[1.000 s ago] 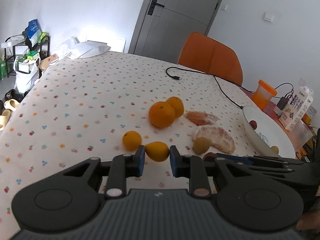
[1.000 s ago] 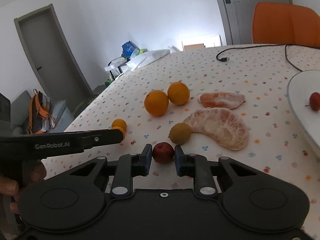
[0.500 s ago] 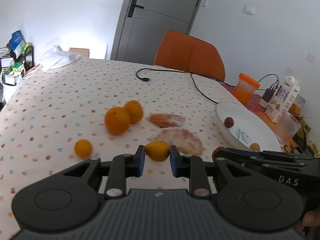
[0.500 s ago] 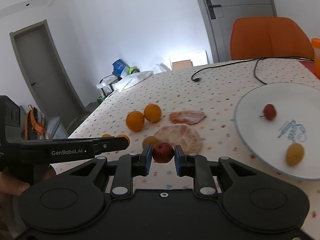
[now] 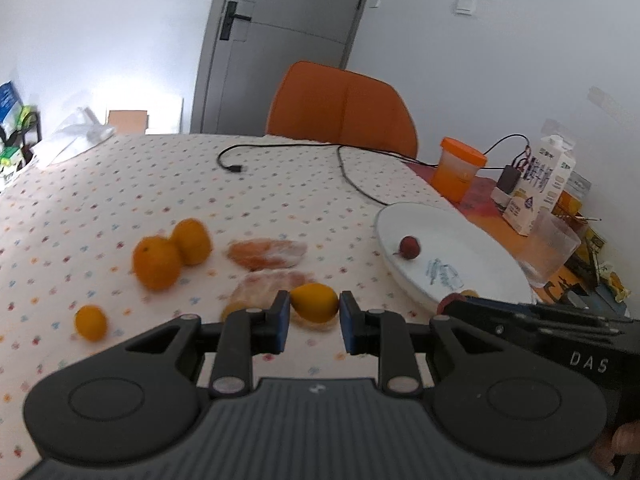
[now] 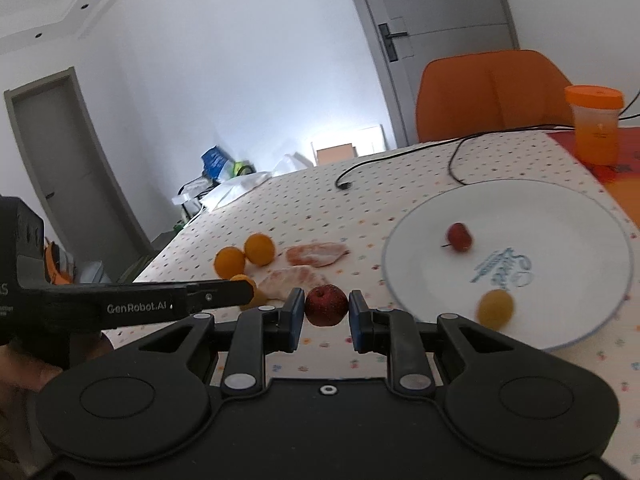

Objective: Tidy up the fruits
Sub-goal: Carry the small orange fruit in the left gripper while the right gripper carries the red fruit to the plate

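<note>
My left gripper [image 5: 314,307] is shut on a small yellow-orange fruit [image 5: 314,302] and holds it above the table, left of the white plate [image 5: 480,248]. My right gripper [image 6: 325,306] is shut on a small red fruit [image 6: 326,305], raised near the plate's [image 6: 560,208] left rim. The plate holds a small red fruit [image 6: 459,236] and a small yellow fruit [image 6: 496,307]. On the dotted tablecloth lie two oranges [image 5: 158,262], a small orange fruit [image 5: 91,322] and two peeled citrus pieces [image 5: 267,249].
A black cable [image 5: 340,160] crosses the table's far part. An orange cup [image 5: 458,174], a milk carton [image 5: 540,186] and a clear cup [image 5: 554,246] stand right of the plate. An orange chair [image 5: 344,110] stands behind the table.
Both grippers have lifted with their fruits and swung right toward the plate. The plate now fills more of the right wrist view.
</note>
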Tool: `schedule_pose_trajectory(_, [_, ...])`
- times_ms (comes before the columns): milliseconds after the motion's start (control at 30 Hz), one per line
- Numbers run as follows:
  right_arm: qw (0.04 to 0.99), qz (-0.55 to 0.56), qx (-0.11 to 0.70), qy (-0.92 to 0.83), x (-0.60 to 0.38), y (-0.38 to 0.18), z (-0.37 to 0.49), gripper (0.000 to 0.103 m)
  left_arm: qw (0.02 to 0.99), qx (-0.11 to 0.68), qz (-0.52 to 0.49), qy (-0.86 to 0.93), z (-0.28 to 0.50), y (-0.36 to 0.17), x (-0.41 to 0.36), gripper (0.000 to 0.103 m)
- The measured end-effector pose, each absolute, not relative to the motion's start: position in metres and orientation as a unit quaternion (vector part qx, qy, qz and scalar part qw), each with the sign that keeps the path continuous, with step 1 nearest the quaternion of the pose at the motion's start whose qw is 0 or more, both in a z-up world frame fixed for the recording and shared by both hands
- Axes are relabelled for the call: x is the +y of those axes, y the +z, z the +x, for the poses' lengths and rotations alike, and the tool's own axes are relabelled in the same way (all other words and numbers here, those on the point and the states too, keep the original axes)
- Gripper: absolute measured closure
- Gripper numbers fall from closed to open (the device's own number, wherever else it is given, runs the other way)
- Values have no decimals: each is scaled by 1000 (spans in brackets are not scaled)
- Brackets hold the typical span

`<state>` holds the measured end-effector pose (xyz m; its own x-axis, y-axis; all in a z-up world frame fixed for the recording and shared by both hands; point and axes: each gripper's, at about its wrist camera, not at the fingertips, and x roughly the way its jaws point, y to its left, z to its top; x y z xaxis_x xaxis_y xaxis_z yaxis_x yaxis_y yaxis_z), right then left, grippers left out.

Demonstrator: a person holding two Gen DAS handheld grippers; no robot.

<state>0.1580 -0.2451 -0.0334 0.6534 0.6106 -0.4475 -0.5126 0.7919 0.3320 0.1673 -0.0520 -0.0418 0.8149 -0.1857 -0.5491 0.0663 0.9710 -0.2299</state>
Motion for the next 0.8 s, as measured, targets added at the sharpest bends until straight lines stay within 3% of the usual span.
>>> schedule_pose_trajectory(800, [925,125,255,252,-327,-41,158,81,945,301,-56,-116,195,-36,-132,78])
